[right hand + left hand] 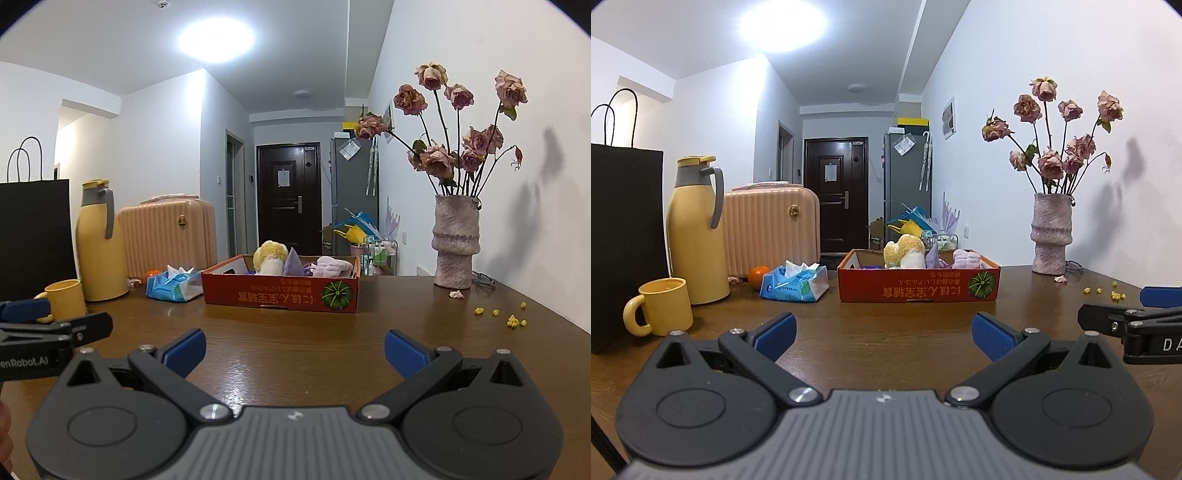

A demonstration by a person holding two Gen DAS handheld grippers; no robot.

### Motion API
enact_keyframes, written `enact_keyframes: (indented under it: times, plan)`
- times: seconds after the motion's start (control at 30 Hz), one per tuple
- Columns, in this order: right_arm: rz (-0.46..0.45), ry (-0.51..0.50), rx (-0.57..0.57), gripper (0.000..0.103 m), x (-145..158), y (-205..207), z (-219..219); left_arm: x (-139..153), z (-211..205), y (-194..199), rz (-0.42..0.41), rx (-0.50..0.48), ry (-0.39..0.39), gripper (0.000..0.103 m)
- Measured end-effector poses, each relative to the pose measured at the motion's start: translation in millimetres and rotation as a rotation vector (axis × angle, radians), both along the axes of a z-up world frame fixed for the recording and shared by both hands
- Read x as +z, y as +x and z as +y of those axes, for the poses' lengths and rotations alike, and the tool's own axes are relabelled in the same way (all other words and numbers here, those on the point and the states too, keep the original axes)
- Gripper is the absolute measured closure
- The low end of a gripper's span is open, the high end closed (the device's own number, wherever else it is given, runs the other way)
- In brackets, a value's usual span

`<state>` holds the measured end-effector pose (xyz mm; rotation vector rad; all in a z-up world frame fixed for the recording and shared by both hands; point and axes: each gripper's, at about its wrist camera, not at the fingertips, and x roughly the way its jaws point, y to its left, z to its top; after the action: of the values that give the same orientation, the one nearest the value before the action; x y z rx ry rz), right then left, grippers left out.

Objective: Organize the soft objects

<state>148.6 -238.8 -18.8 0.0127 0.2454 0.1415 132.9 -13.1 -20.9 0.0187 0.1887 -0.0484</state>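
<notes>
1. Three soft things are sitting inside the red cardboard box point(918, 286) in the middle of the worktop point(886, 343): a yellow and white plush toy point(904, 251), a purple cloth piece point(932, 256) and a pale lilac soft thing point(966, 258).
2. No soft toy is lying loose on the worktop, so I think the job is almost done or not yet begun.
3. A tissue pack point(794, 282) is lying just left of the box. It is soft too, so it may be the one thing left.
4. The left tool point(884, 336) is hovering low in front of the box with its jaws wide and nothing in them.
5. The right tool point(295, 349) is doing the same, wide and holding nothing.
6. A yellow jug point(696, 232), a yellow cup point(663, 306), an orange point(759, 277), a black bag point(624, 243) and a pink case point(772, 229) are crowding the left side near the tissues.
7. A vase of dried roses point(456, 245) is standing at the right, well apart from the box, with little yellow bits point(511, 319) lying near it.
8. Nothing is blocking the way between the tools and the box.
</notes>
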Motion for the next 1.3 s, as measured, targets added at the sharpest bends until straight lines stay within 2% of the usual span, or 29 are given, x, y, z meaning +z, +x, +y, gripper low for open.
enact_keyframes:
  times: [1.3]
  plan:
    - [-0.014,-0.001,0.004,0.000,2.9,-4.4,-0.8,2.7,-2.6,-9.5,-0.024,-0.012,0.013,0.000]
